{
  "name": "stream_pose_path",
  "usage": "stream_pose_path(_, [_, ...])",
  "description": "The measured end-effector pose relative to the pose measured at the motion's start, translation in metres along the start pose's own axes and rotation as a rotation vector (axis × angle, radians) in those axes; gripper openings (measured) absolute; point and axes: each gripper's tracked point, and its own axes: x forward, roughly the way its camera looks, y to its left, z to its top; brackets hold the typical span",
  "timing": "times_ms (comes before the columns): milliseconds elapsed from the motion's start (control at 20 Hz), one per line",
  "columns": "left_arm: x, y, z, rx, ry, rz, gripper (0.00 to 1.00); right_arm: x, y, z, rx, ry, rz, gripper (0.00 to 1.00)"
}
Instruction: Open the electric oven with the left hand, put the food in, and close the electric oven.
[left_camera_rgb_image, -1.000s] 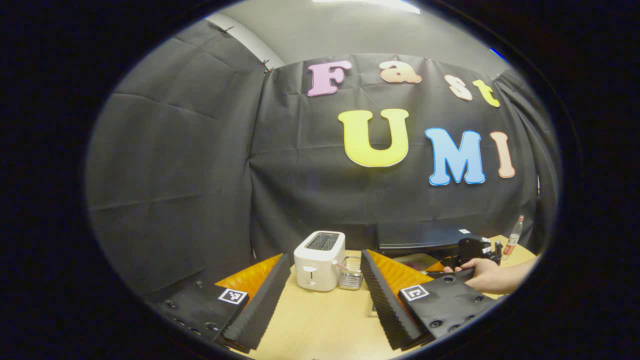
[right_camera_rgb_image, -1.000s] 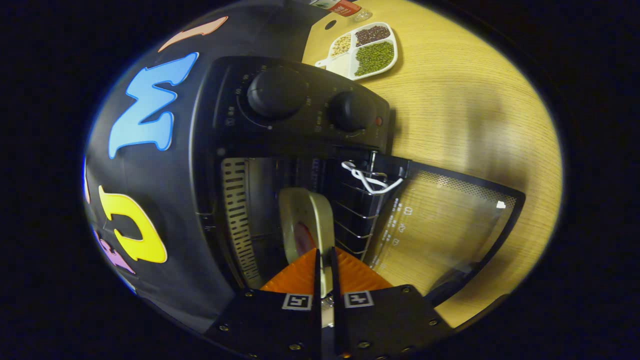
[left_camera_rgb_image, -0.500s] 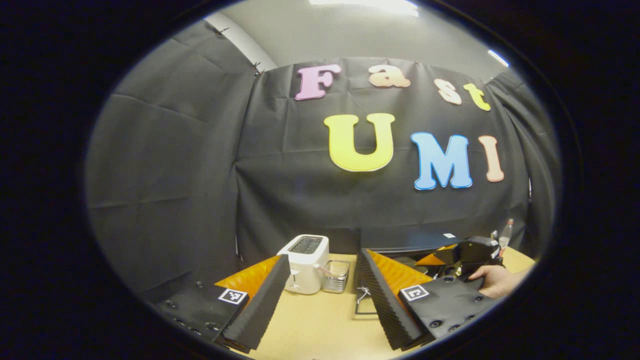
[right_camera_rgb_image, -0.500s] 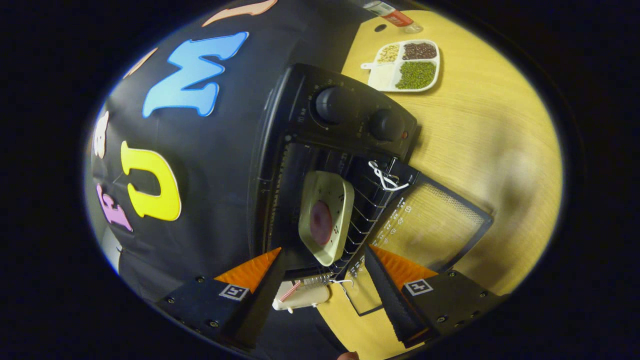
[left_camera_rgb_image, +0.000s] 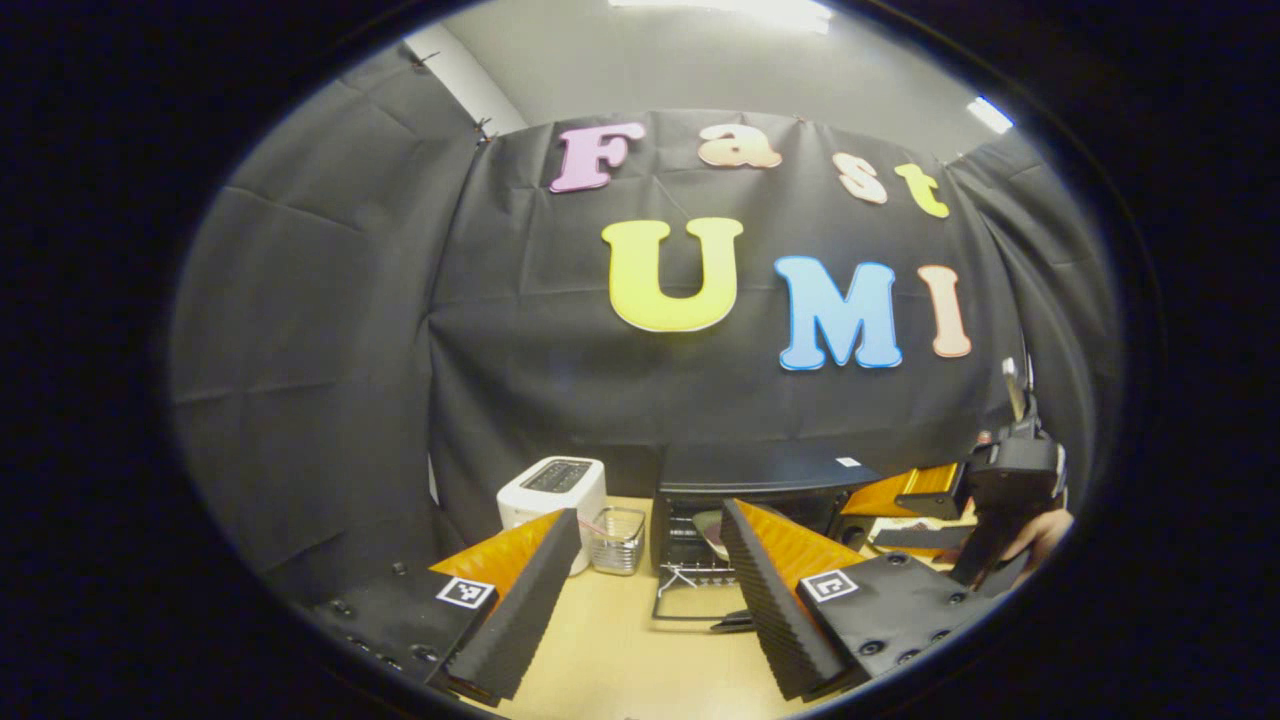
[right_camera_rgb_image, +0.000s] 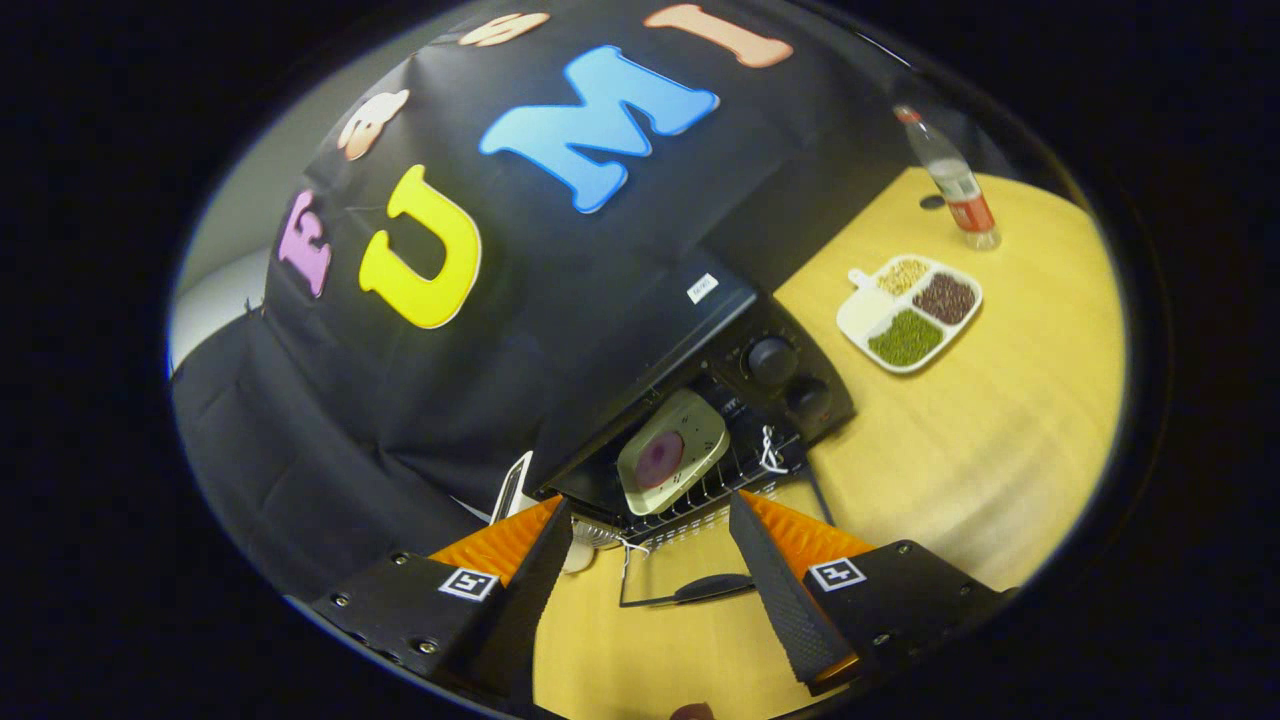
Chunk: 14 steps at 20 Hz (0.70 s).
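Note:
The black electric oven (right_camera_rgb_image: 660, 340) stands at the back of the table with its glass door (right_camera_rgb_image: 690, 575) folded down flat. A pale plate (right_camera_rgb_image: 672, 452) with a dark red piece of food lies on the wire rack inside. My right gripper (right_camera_rgb_image: 650, 505) hangs open just outside the oven's mouth, above the door, with nothing between its fingers. In the left gripper view, the oven (left_camera_rgb_image: 760, 468) sits ahead and slightly right, with the plate's edge (left_camera_rgb_image: 712, 530) showing inside. My left gripper (left_camera_rgb_image: 648, 515) is open and empty, back from the door (left_camera_rgb_image: 690, 605). The right gripper (left_camera_rgb_image: 890, 512) is to the oven's right, held by a hand (left_camera_rgb_image: 1040, 535).
A white toaster (left_camera_rgb_image: 550, 492) and a small clear basket (left_camera_rgb_image: 617, 540) stand left of the oven. To the oven's right lie a white divided tray of beans (right_camera_rgb_image: 910, 312) and a bottle (right_camera_rgb_image: 955, 180). The light wooden table (right_camera_rgb_image: 1000, 450) runs on toward the front.
My right gripper opened, left the plate on the oven rack and drew back and up out of the oven. My left gripper's view swung right, bringing the open oven into sight.

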Motion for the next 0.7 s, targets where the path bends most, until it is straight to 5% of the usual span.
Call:
stream_pose_path(100, [-0.001,-0.012,-0.007,0.004,0.016,-0.014,1.0,-0.023,-0.007,0.01,-0.107,-0.023,-0.019,0.97])
stream_pose_path(150, [-0.002,-0.018,-0.011,-0.001,0.027,-0.024,0.91,-0.034,-0.009,0.014,-0.156,-0.032,-0.022,0.97])
stream_pose_path(300, [-0.003,-0.033,-0.028,-0.011,0.057,-0.051,1.0,-0.064,-0.014,0.035,-0.326,-0.094,-0.04,0.97])
stream_pose_path(350, [-0.003,-0.037,-0.032,-0.005,0.067,-0.056,0.91,-0.074,-0.014,0.039,-0.383,-0.113,-0.047,0.97])
stream_pose_path(700, [0.007,-0.069,-0.084,-0.007,0.156,-0.104,0.91,-0.121,-0.024,0.055,-0.609,-0.2,-0.09,0.97])
